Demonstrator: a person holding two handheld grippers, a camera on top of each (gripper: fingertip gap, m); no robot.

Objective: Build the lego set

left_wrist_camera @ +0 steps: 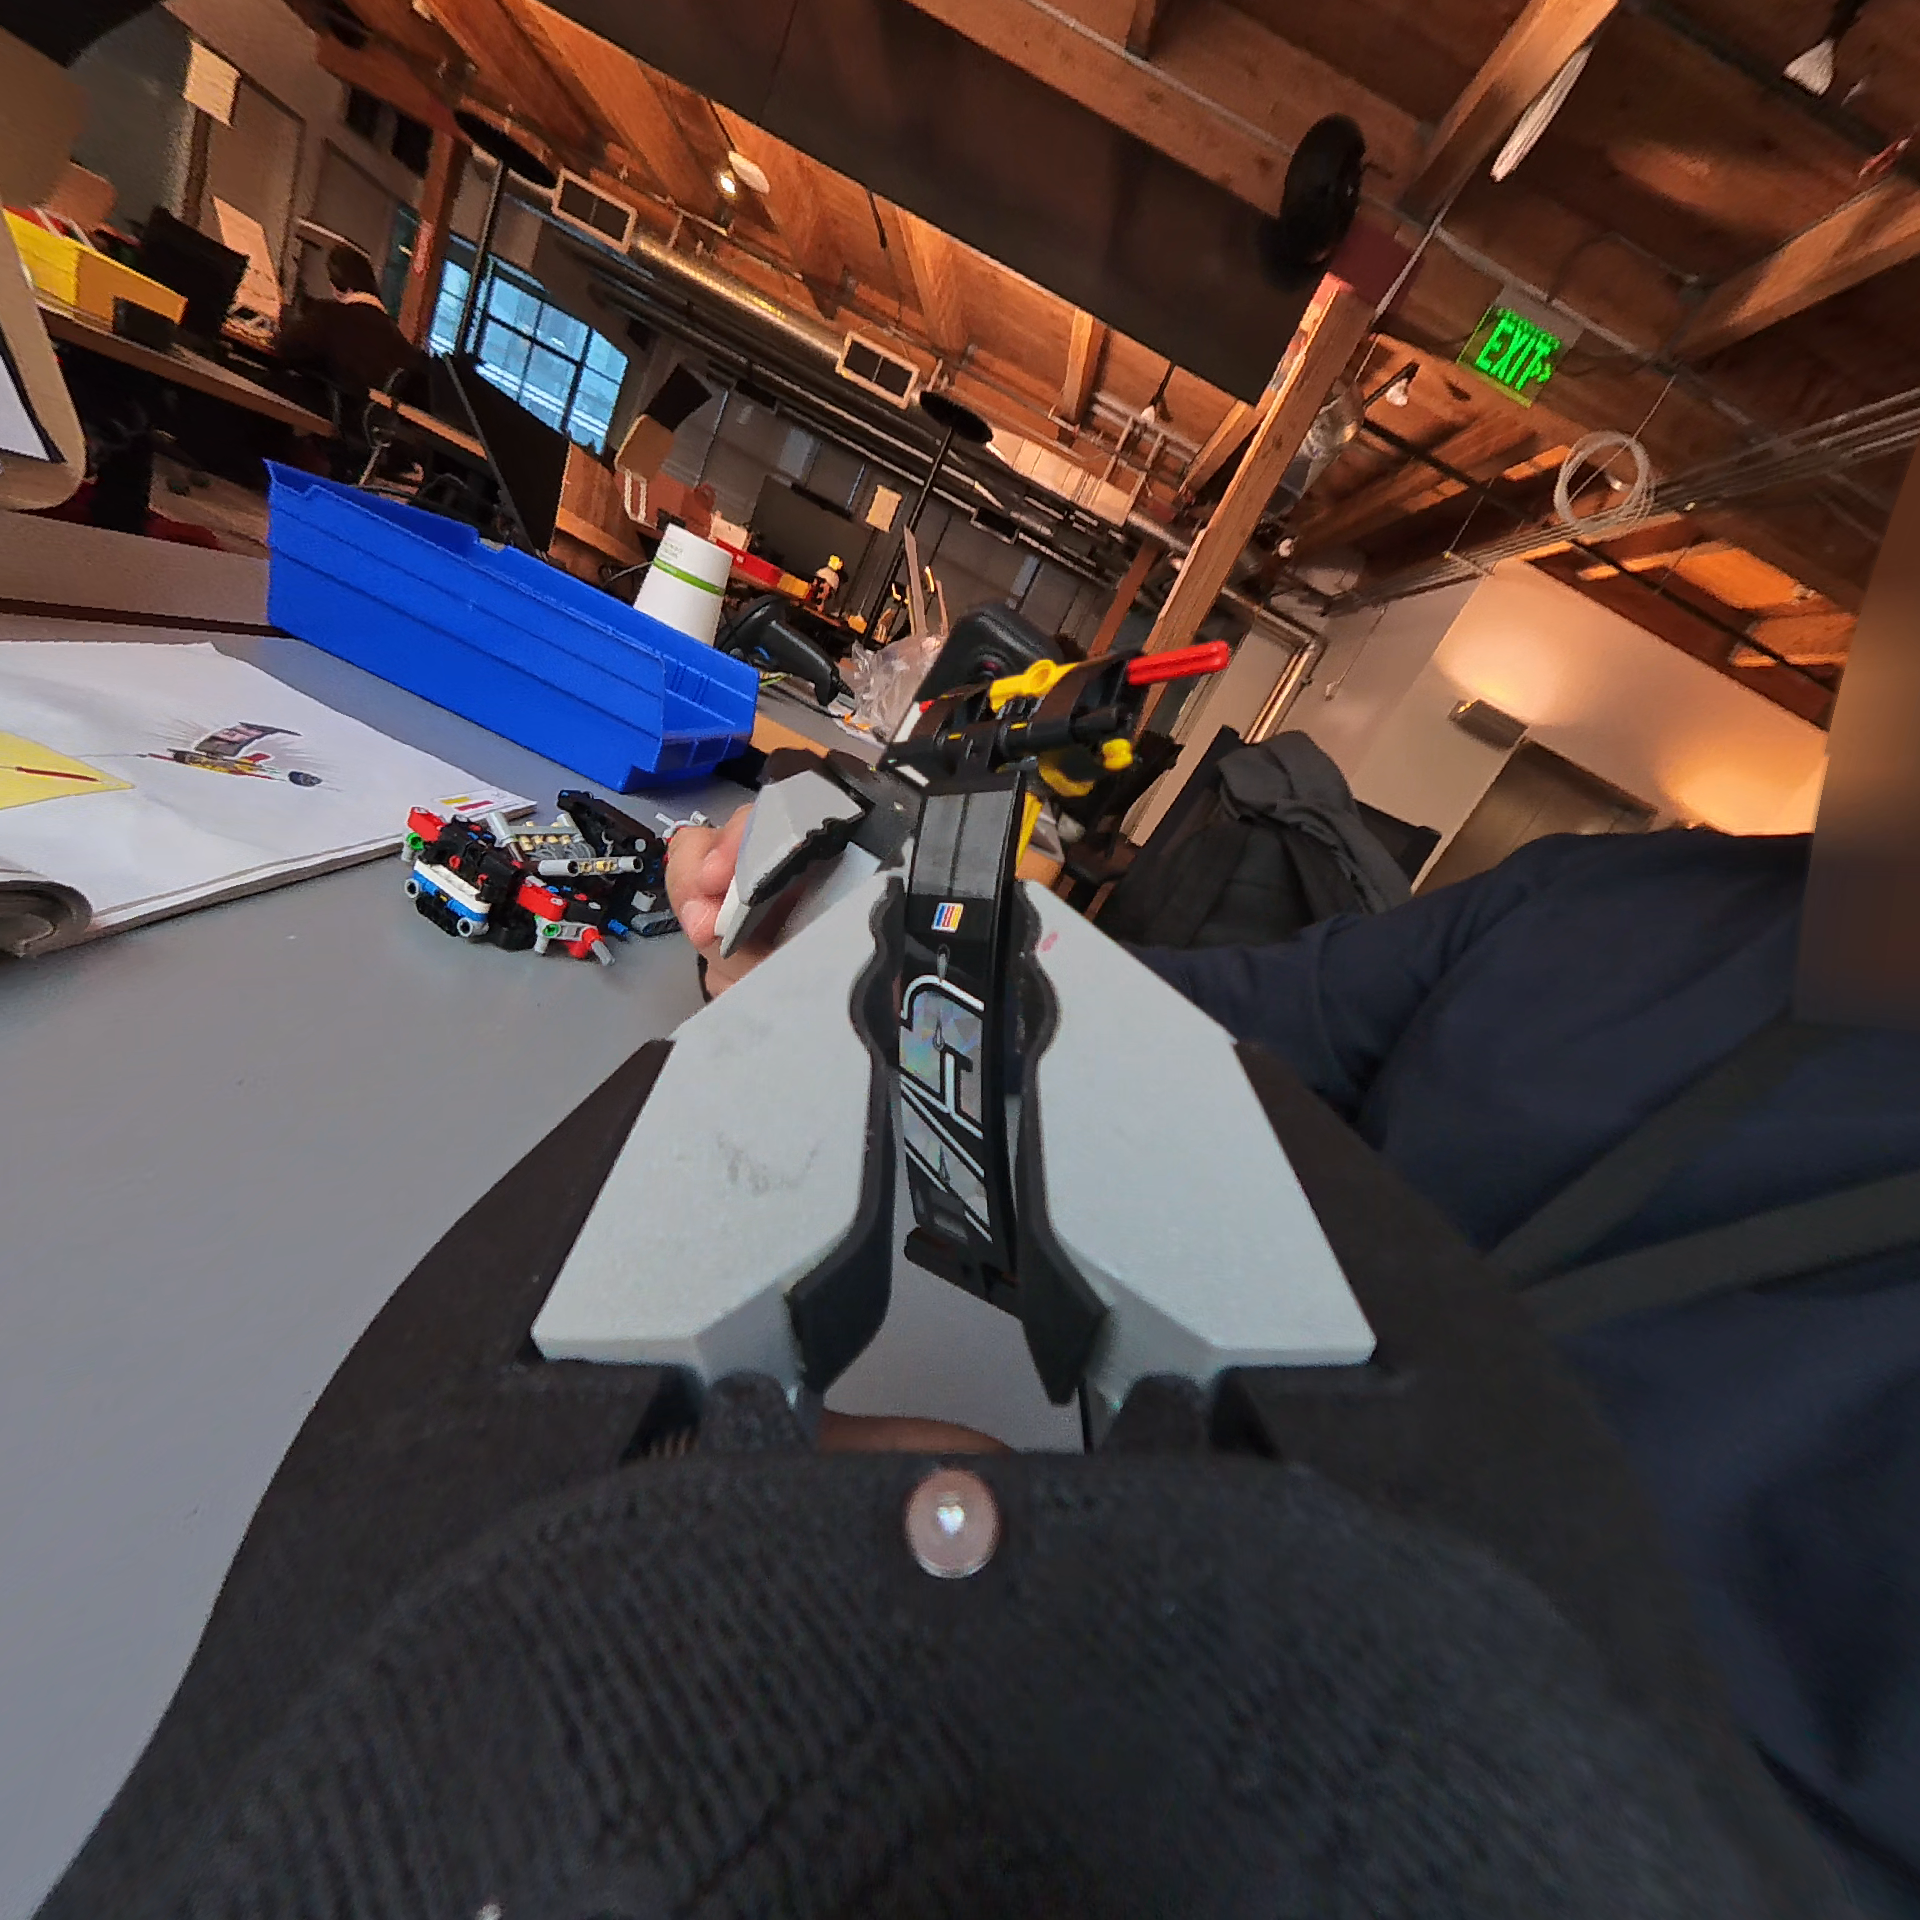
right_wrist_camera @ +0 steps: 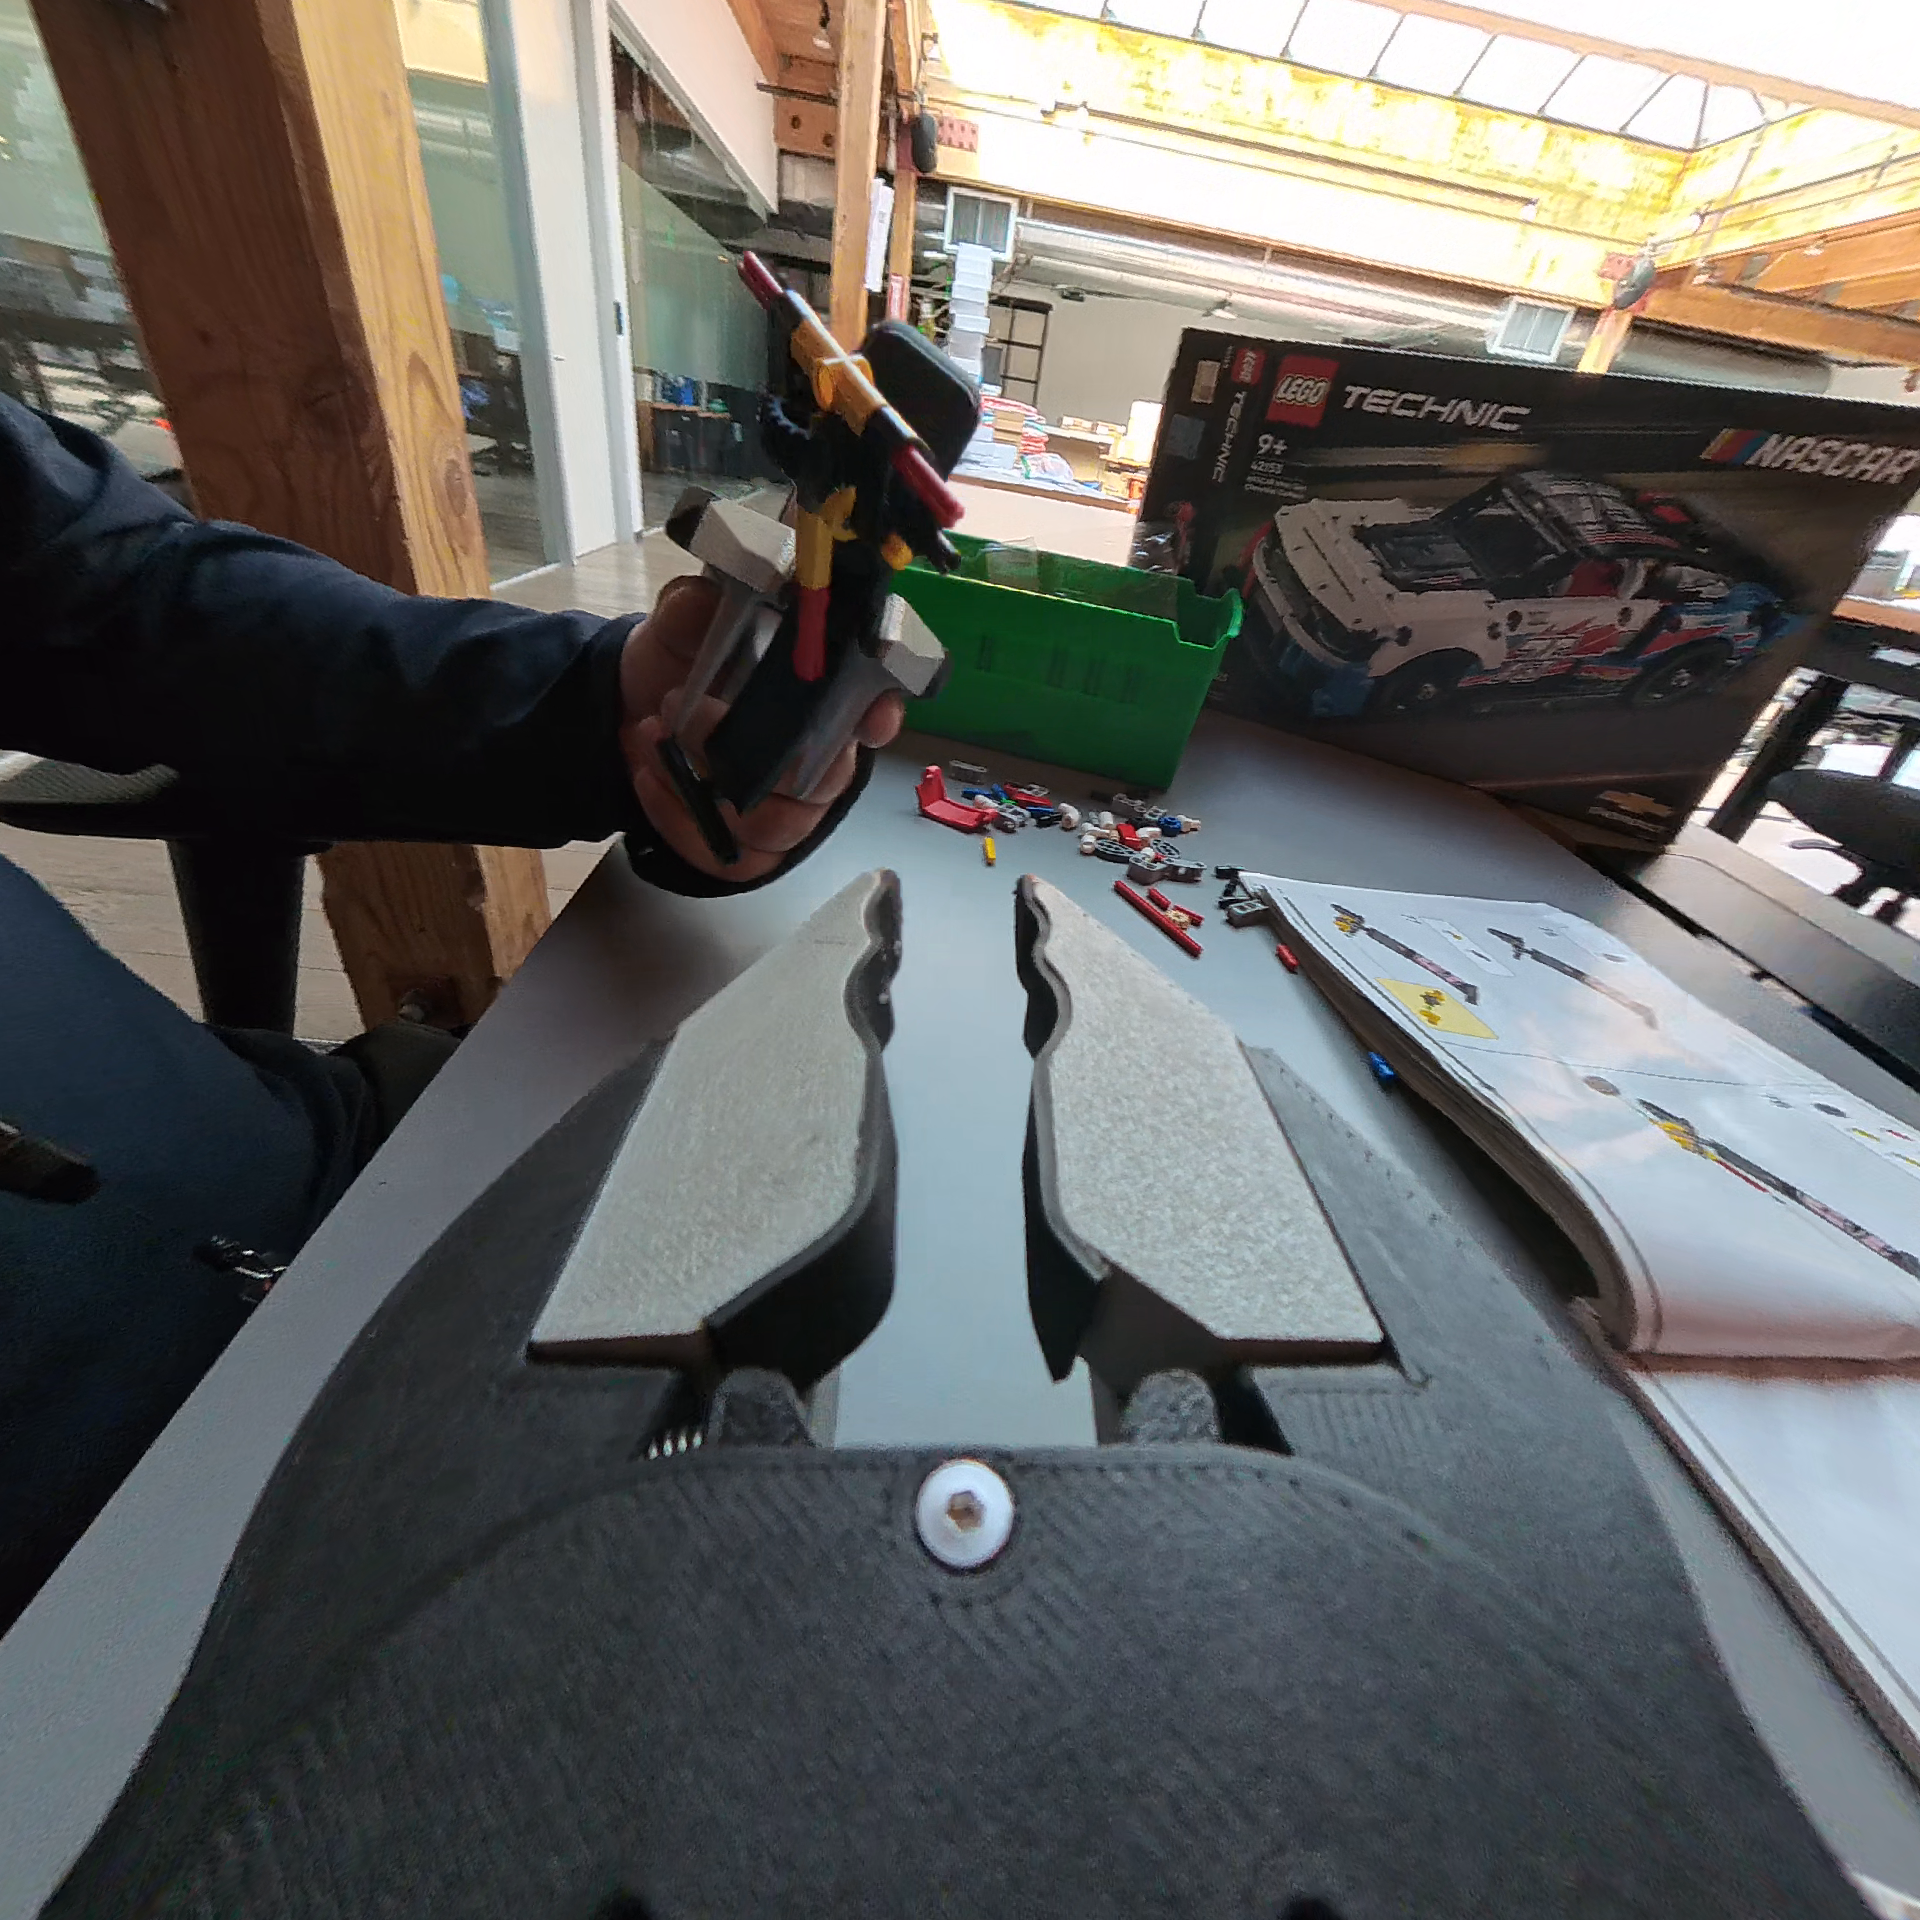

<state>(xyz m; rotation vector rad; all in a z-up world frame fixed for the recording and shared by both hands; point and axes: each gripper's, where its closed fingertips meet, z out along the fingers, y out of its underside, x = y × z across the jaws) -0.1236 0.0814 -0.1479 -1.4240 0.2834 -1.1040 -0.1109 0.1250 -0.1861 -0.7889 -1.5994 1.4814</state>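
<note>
My left gripper [left_wrist_camera: 951,883] is shut on a long black brick-built assembly [left_wrist_camera: 956,997] with stickers, held up off the grey table [left_wrist_camera: 260,1091]. Yellow and red pins stick out at its top [left_wrist_camera: 1081,707]. The same gripper and assembly show in the right wrist view [right_wrist_camera: 831,561], raised at the left in a person's hand. My right gripper [right_wrist_camera: 956,894] is open and empty above the table [right_wrist_camera: 935,1143], with bare table between its fingers. It also shows in the left wrist view [left_wrist_camera: 779,852], just left of the assembly.
A pile of loose bricks [left_wrist_camera: 530,873] lies by an open instruction booklet [left_wrist_camera: 208,769] and a blue bin [left_wrist_camera: 499,623]. In the right wrist view, scattered small parts [right_wrist_camera: 1091,831], a green bin [right_wrist_camera: 1049,655], a toy car box [right_wrist_camera: 1507,582] and the booklet [right_wrist_camera: 1558,1091] lie ahead and right. One gripper's finger ends stand about 7 cm off the other's.
</note>
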